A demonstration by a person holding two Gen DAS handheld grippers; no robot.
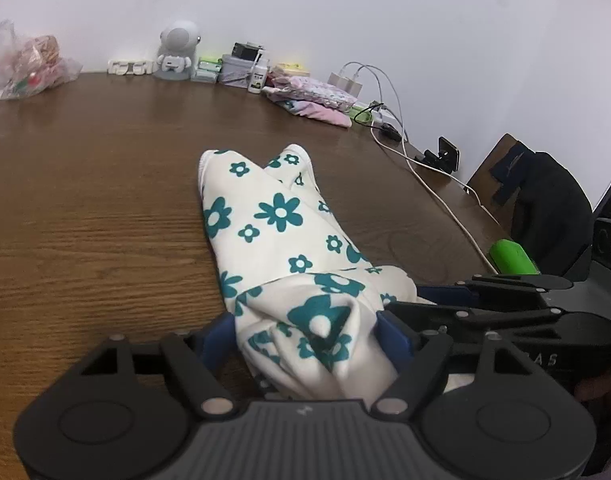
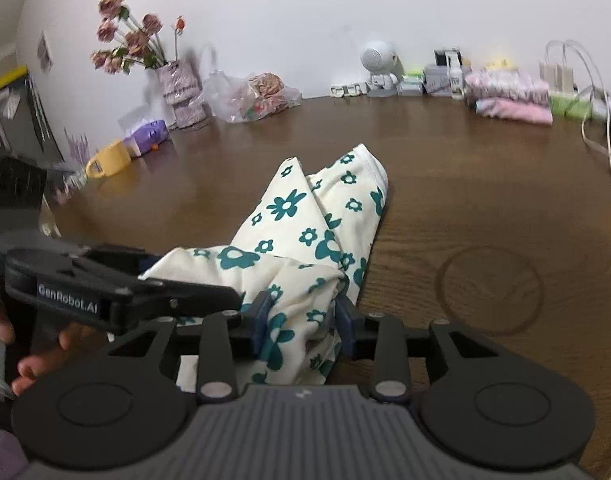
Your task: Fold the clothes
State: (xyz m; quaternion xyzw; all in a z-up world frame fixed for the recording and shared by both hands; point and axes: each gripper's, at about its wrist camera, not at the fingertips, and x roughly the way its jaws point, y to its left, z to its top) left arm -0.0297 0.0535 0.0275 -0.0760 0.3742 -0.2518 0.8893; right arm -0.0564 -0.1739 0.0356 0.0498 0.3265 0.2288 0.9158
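Both the left gripper [image 1: 305, 336] and right gripper [image 2: 303, 320] are sitting with jaws parted around the floral garment's [image 1: 281, 216] bunched near end, seemingly releasing it onto the wooden table [image 1: 85, 200].

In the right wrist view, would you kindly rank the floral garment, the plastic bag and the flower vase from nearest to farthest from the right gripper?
From the right gripper:
1. Floral garment, between its fingers.
2. Plastic bag, far back, left of centre.
3. Flower vase, by the wall, further left; close to the bag's distance.
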